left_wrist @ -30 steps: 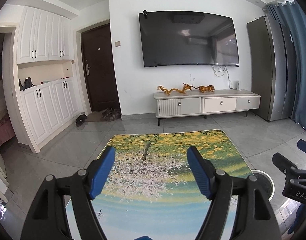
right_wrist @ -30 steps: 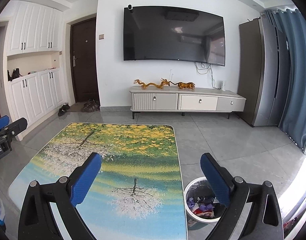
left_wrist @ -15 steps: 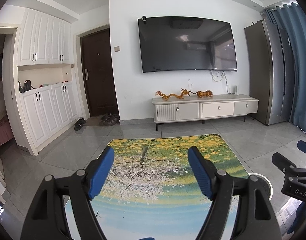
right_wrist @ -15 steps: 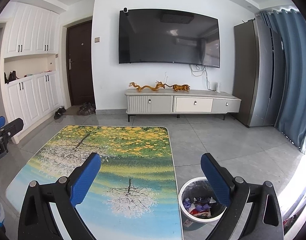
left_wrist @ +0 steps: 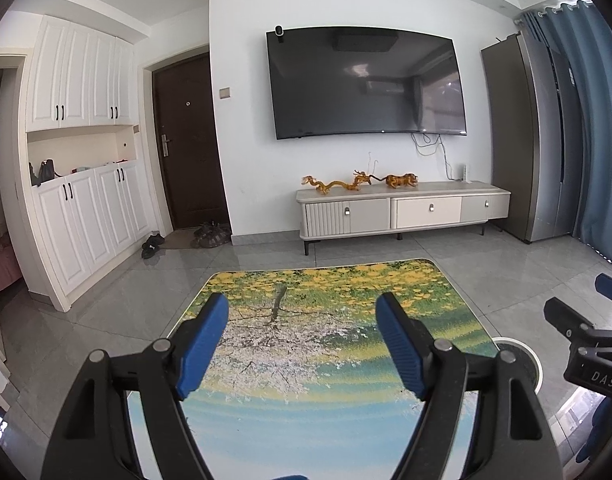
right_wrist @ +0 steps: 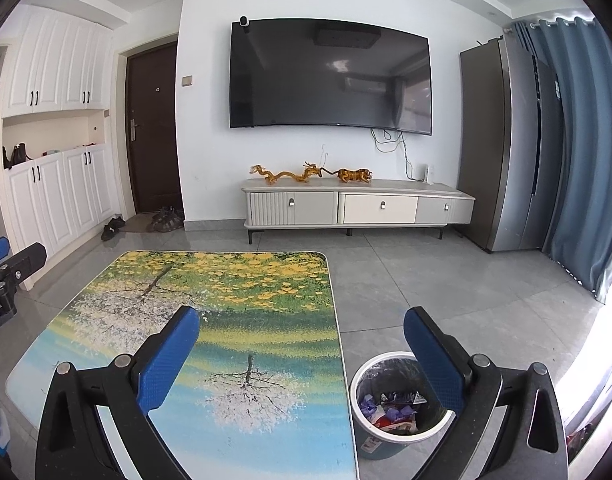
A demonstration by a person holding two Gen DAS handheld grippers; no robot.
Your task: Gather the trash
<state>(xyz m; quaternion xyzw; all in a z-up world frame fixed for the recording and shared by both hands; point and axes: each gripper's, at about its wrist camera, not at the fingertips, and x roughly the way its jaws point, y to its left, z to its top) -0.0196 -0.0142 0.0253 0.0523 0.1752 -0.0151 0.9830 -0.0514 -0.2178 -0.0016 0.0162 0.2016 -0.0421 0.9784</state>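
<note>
As both views have tilted up, we hold the left gripper (left_wrist: 301,342) and right gripper (right_wrist: 301,354) apart and empty above the bare table (right_wrist: 265,300), with the trash in the bin (right_wrist: 390,404) below our right gripper, so collecting looks finished.

The left gripper (left_wrist: 301,342) is a black plastic frame with 2 angled arms, each tipped by a blue ribbed rubber pad (left_wrist: 201,346) and fixed by silver round rivets (left_wrist: 161,345). The right gripper (right_wrist: 301,354) has the same build; its blue pads (right_wrist: 167,360) show a fine dotted texture. White letters "DAS" mark its black side.
</note>
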